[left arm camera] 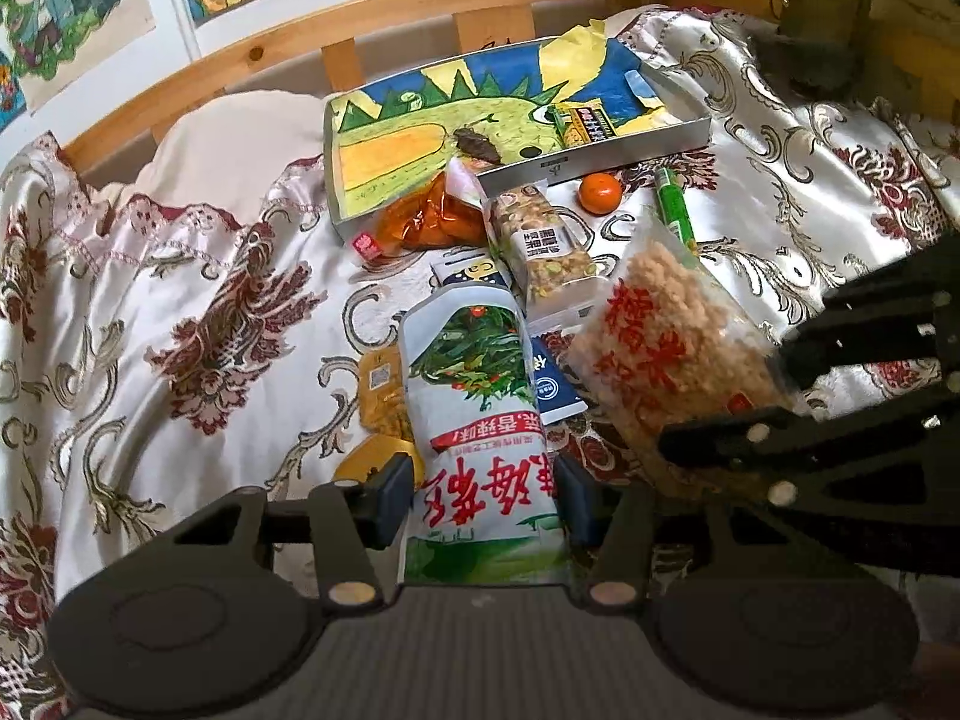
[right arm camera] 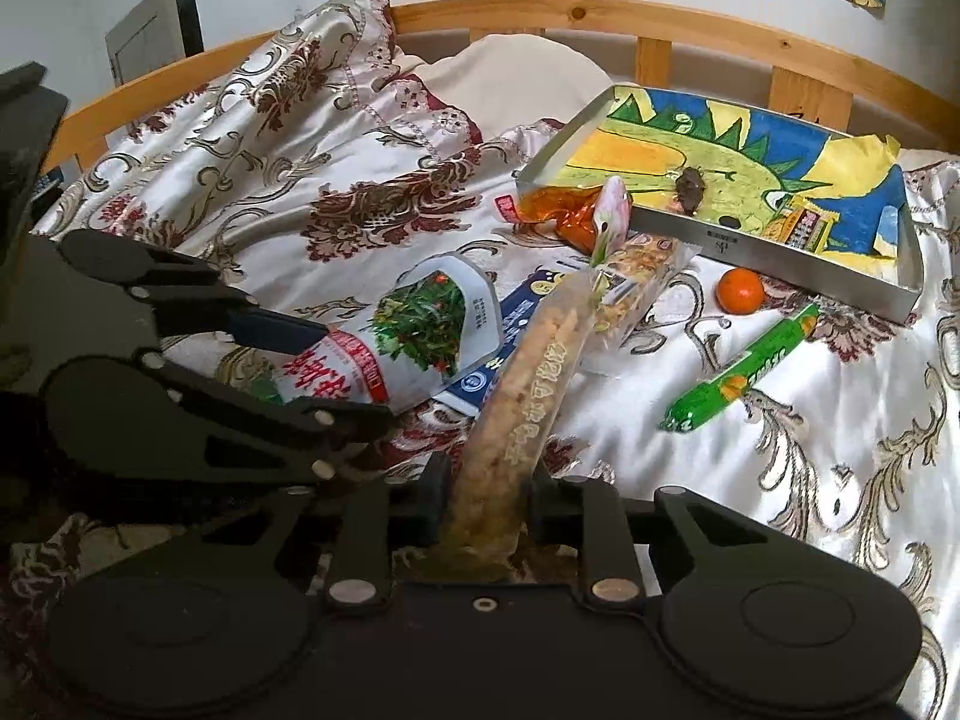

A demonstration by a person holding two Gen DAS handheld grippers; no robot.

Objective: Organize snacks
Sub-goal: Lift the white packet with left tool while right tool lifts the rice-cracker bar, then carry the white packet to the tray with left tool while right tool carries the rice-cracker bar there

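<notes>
Two grippers are working over a bed (right arm camera: pixel 840 450) covered with a patterned satin spread, each holding one snack. The left gripper (left arm camera: pixel 486 501) is clamping its jaws on the lower end of a white pickled-vegetable bag (left arm camera: pixel 474 420) printed with green leaves and red characters, which is lying lengthwise over the pile. The right gripper (right arm camera: pixel 489 507) is pinching a clear bag of puffed rice (right arm camera: pixel 528 390) with its jaws narrow, the bag standing on edge and reaching toward the pile. One silver tray (right arm camera: pixel 780 249), lined with a child's drawing, is sitting near the wooden headboard; inside it are lying one yellow-green packet (left arm camera: pixel 585 120) and one small dark item (left arm camera: pixel 474 144). Just in front of the tray are resting one orange sauce pouch (left arm camera: pixel 432 219), one nut bar (left arm camera: pixel 543 246), one tangerine (left arm camera: pixel 599 192) and one green stick snack (right arm camera: pixel 744 369). One blue-and-white packet (left arm camera: pixel 555 381) is showing partly under the two held bags, and one yellow packet (left arm camera: pixel 381 396) is lying left of the white bag.
</notes>
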